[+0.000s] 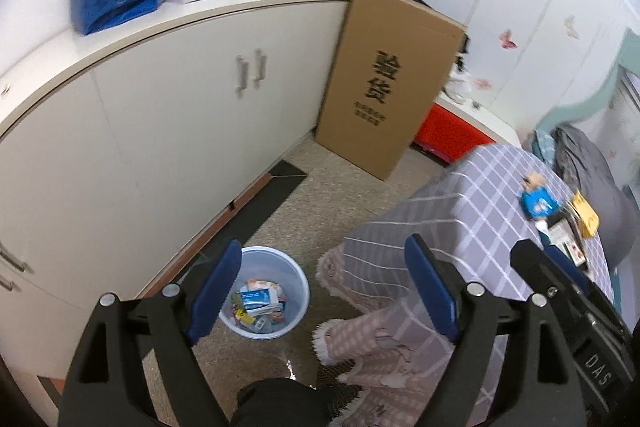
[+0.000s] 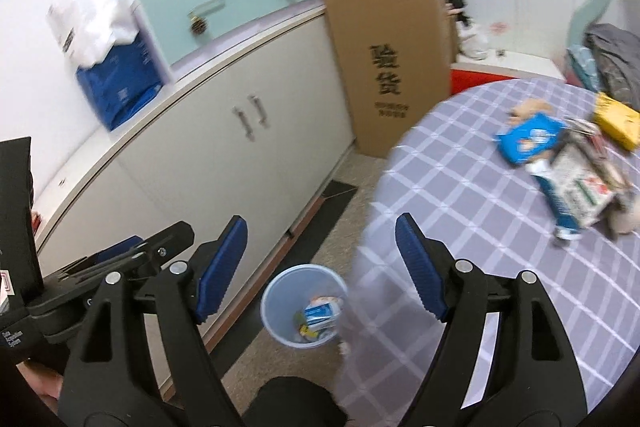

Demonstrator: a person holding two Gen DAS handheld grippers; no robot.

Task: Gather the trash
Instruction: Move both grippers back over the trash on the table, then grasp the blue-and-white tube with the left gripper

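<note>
Left gripper (image 1: 326, 289) and right gripper (image 2: 320, 267) are both hanging spread wide, gripping nothing. Bin (image 1: 298, 291) is sitting on the floor beside the table (image 2: 460, 195), holding wrappers. More trash (image 2: 528, 137) is lying on the tablecloth.

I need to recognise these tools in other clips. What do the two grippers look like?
Both the left gripper and right gripper have matte black angular arms with silver pivot bolts and blue ribbed finger pads. White "DAS" lettering marks the right gripper's body.
</note>
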